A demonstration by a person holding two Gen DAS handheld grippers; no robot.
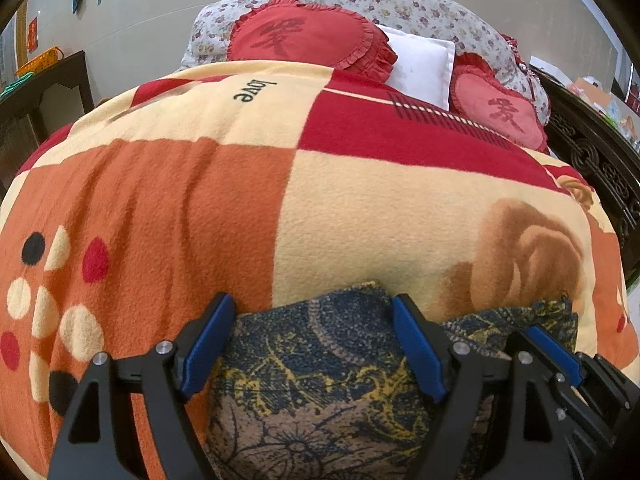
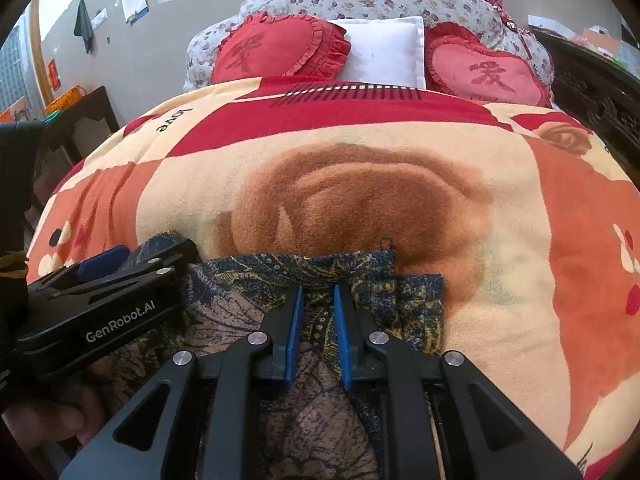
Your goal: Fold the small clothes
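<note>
Left wrist view first: the left gripper has its blue pads spread wide, one on each side of the patterned garment, a dark blue and gold piece lying flat on the bed's blanket at the near edge. The pads sit over the cloth without pinching it, as far as I can see. Just right of the garment's middle, the right gripper pokes in, resting on the same cloth. Beyond the garment, at the far end of the bed, sit a red heart cushion, a white pillow and a second heart cushion. Far left of the garment, an orange basket stands on a dark desk; can't tell what's inside, only something green beside it.

Right wrist view: the right gripper is narrowed down, pads close together with a ridge of the garment between them, though a sliver of gap shows, so I can't say it's really clamped. The left gripper lies left of it on the garment's left end. The basket shows far left again, contents not readable.
</note>
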